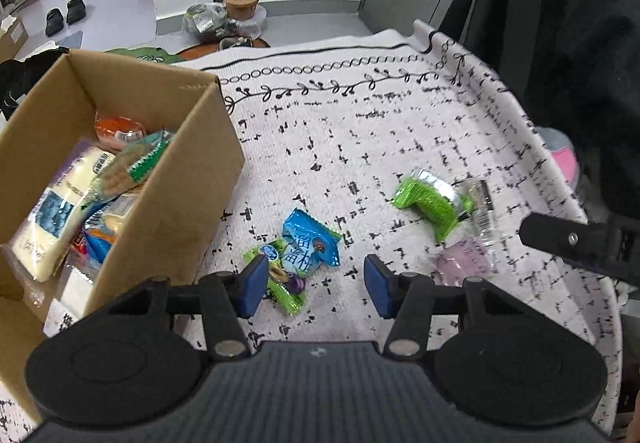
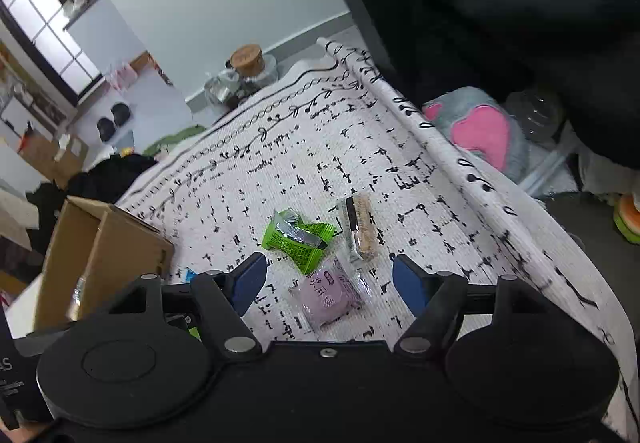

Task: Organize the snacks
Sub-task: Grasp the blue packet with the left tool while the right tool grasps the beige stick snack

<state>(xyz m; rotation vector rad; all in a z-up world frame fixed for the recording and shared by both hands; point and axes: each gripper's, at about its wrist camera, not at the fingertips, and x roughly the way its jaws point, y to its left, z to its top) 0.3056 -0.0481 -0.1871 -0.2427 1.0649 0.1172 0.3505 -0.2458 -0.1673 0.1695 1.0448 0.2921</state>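
Note:
A blue snack packet (image 1: 310, 243) lies on the patterned cloth, overlapping a green packet (image 1: 280, 279). My left gripper (image 1: 316, 285) hovers over them with its blue pads apart and nothing pressed between them. To its left stands a cardboard box (image 1: 192, 179) holding several snack packs. My right gripper (image 2: 329, 283) stands open above a purple packet (image 2: 326, 299). Just beyond it lie a bright green packet (image 2: 300, 237) and a clear-wrapped biscuit bar (image 2: 360, 227). In the left wrist view the bright green packet (image 1: 430, 199) and purple packet (image 1: 464, 263) lie to the right.
The white black-marked cloth (image 1: 360, 131) has a rolled edge (image 2: 440, 147) on the right. Beyond that edge lie a grey plush with a pink heart (image 2: 480, 131) and dark clothing (image 1: 568, 23). Jars and bags (image 1: 224, 15) sit on the floor at the far end.

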